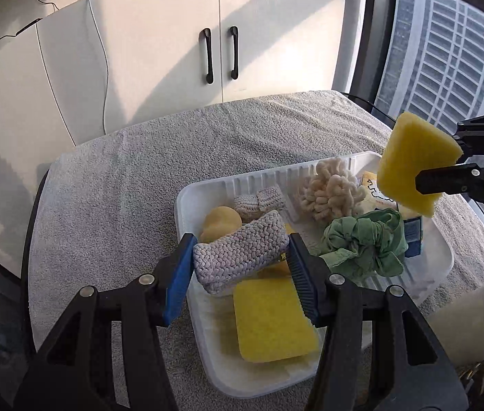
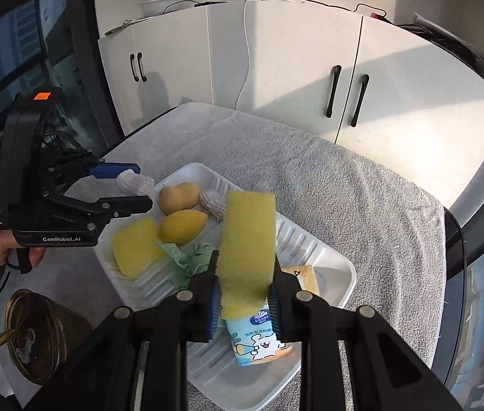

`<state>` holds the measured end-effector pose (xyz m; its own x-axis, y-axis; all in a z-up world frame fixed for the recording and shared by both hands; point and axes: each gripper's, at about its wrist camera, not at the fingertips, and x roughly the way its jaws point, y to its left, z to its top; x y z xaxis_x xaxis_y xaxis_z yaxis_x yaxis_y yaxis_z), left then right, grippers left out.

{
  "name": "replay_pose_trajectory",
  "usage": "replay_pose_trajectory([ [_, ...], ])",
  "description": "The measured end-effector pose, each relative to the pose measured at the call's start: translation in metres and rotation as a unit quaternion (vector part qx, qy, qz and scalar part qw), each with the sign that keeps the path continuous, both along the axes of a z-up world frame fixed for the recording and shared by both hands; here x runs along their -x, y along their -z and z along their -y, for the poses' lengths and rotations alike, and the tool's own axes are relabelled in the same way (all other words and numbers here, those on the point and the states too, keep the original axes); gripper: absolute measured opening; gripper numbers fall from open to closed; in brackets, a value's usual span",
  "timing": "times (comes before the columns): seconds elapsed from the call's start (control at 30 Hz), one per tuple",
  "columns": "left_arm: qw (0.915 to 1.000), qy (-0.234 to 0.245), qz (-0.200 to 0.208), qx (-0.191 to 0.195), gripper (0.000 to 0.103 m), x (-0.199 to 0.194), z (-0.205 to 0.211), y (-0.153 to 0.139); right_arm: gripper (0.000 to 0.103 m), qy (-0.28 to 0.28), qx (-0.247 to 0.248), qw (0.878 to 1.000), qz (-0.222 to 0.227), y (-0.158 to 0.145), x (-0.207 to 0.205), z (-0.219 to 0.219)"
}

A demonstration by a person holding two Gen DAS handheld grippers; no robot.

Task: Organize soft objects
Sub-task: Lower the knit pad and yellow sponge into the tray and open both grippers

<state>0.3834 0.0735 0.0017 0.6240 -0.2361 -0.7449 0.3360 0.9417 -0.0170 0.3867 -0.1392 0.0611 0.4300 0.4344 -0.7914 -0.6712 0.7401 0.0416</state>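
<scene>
Knitted pad (image 1: 240, 250): grey, woven, clamped across its width between the blue pads of the left gripper (image 1: 240, 263), above the near-left part of the tray.
Yellow sponge (image 2: 247, 253): standing on end, pinched near its lower edge by the right gripper (image 2: 244, 303), over the tray's right side.
Left gripper pose: angled downward toward the tray; a hand (image 2: 0, 246) gripped its handle from below.
Right gripper pose: tilted downward, jaws nearly together on the sponge.
White tray (image 1: 187, 202): ribbed; held a flat yellow sponge (image 1: 271, 322), green scrunchie (image 1: 365, 243), cream chenille ball (image 1: 331, 191), tissue pack (image 2: 259, 339).
Support: grey towel (image 1: 111, 185) over the table, white cabinets (image 1: 159, 44) behind.
</scene>
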Motion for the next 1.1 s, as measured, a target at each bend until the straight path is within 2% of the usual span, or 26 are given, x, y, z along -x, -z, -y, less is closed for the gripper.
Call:
replay_pose_trajectory([
  [0.23,1.0,0.009,0.0,0.004,0.052,-0.006,0.001,0.012,0.026,-0.1,-0.027,0.994,-0.041,0.014,0.005,-0.024],
  [0.5,0.9995,0.03,0.001,-0.006,0.053,-0.011,0.018,0.023,0.026,-0.173,-0.001,0.982,-0.074,0.045,0.015,-0.04],
  [0.8,0.9997,0.023,-0.002,-0.001,0.064,-0.011,0.018,0.025,0.026,-0.178,0.013,0.982,-0.066,0.051,0.015,-0.039],
  [1.1,0.9997,0.021,0.007,0.007,0.064,-0.011,0.018,0.021,0.026,-0.132,-0.051,0.987,-0.078,0.034,-0.012,-0.02],
])
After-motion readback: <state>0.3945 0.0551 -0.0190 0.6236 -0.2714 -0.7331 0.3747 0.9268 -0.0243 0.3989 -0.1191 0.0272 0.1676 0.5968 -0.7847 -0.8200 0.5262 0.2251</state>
